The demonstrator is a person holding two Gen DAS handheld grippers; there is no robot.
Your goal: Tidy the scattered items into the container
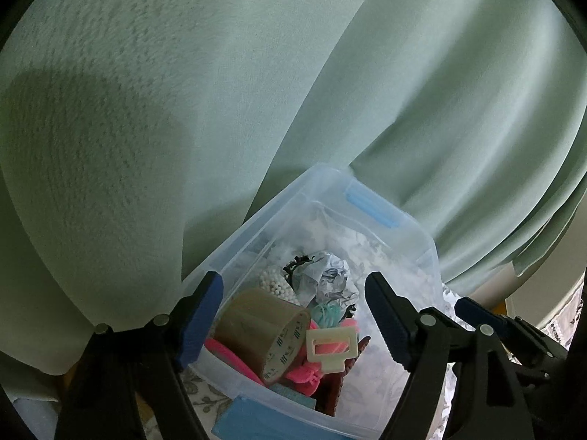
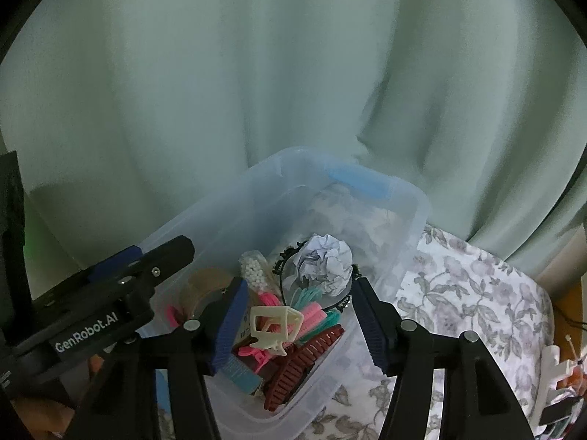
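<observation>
Hovering with blue ribbed jaws parted and empty, both the left gripper (image 1: 293,319) and right gripper (image 2: 297,322) overlook the translucent plastic container (image 2: 414,216) (crumpled paper ball (image 2: 324,262), glossy tape roll (image 1: 262,324), toothed clips inside).

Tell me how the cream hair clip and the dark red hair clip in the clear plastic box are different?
The cream rectangular plastic hair claw clip is pale with an open, boxy frame; the dark red ribbed plastic hair claw clip is long, with many ridges. The cream clip sits on top of the pink items, while the dark red clip lies lower, against the near wall of the clear plastic storage box. Both are plastic hair clips inside that box.
</observation>
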